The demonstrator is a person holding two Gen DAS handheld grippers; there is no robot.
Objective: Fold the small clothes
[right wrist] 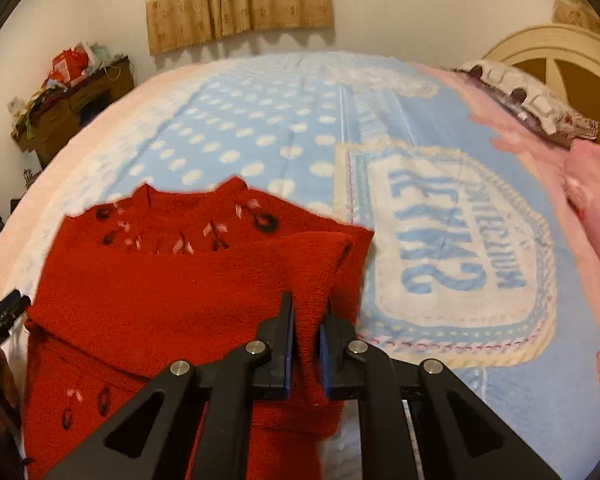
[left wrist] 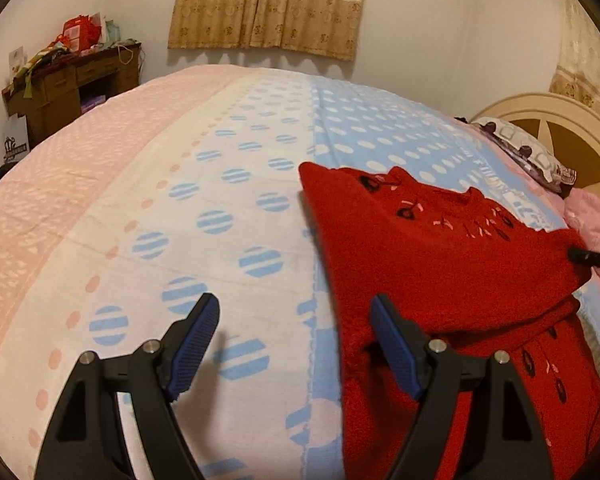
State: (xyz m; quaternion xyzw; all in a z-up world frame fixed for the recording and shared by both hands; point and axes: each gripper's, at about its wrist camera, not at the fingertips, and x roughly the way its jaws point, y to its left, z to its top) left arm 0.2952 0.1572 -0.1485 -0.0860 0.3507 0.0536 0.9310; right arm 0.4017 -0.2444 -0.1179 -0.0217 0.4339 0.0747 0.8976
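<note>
Clamped between the black fingers of the right tool [right wrist: 305, 320] was a fold of the red knit sweater [right wrist: 172, 304], its blue pads pressed narrow on the sleeve end at about five o'clock of the garment in the right wrist view. The sweater lay on the bed [right wrist: 260, 128], on a blue and white dotted blanket, neckline toward twelve o'clock and hem running off toward six. One sleeve crossed the chest from three o'clock toward nine, so the long axis of the held piece ran crosswise to the body.

The left tool [left wrist: 296, 340] stood wide and held nothing; in its own view the sweater's edge lay at about three o'clock, its right finger over the knit and its left finger over bare blanket. Whether that finger touched the cloth could not be told.

The right hand looked nearer to the work, already gripping. The next move likely hinged on carrying that sleeve farther toward nine o'clock across the chest, while the left tool closed on the near edge.
</note>
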